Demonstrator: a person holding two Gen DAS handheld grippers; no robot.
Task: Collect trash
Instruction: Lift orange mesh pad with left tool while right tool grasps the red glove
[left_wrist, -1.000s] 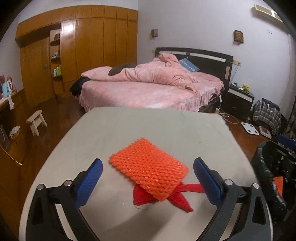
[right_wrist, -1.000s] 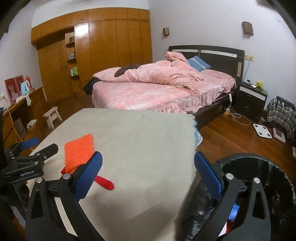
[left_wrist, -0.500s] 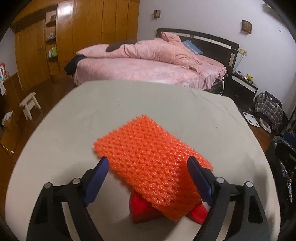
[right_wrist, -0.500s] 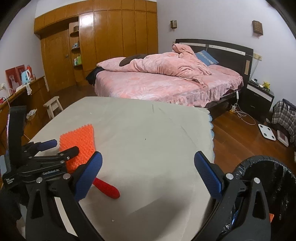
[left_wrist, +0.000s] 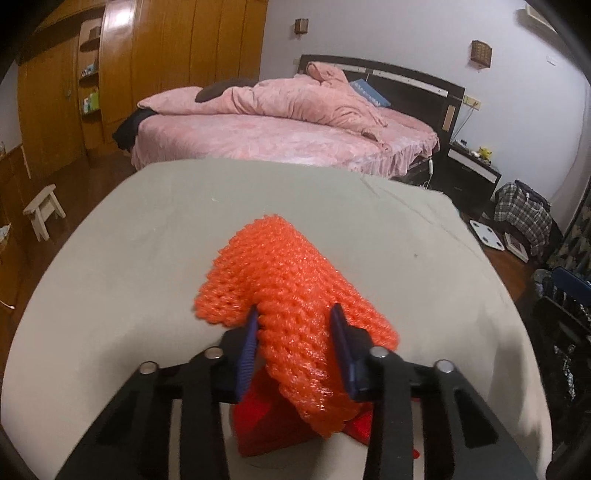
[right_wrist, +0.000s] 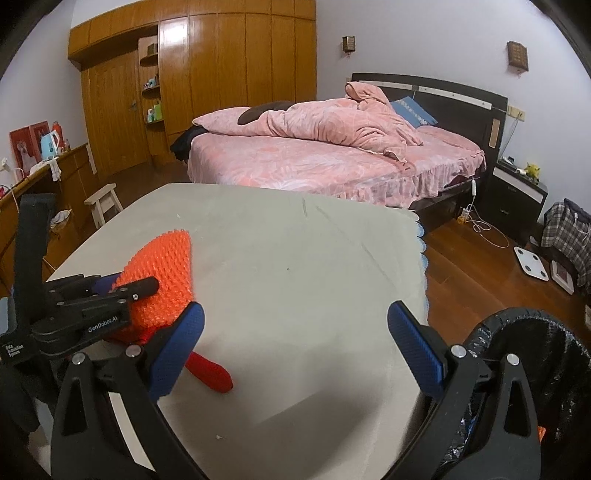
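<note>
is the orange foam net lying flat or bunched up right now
Bunched up: the left gripper has just been closing, and its pads pinch the orange foam net into a raised ridge above the table.

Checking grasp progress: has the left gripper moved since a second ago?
Yes. The left gripper came forward and down over the table, and its jaws have just been closing onto the orange foam net, now bunched between them.
</note>
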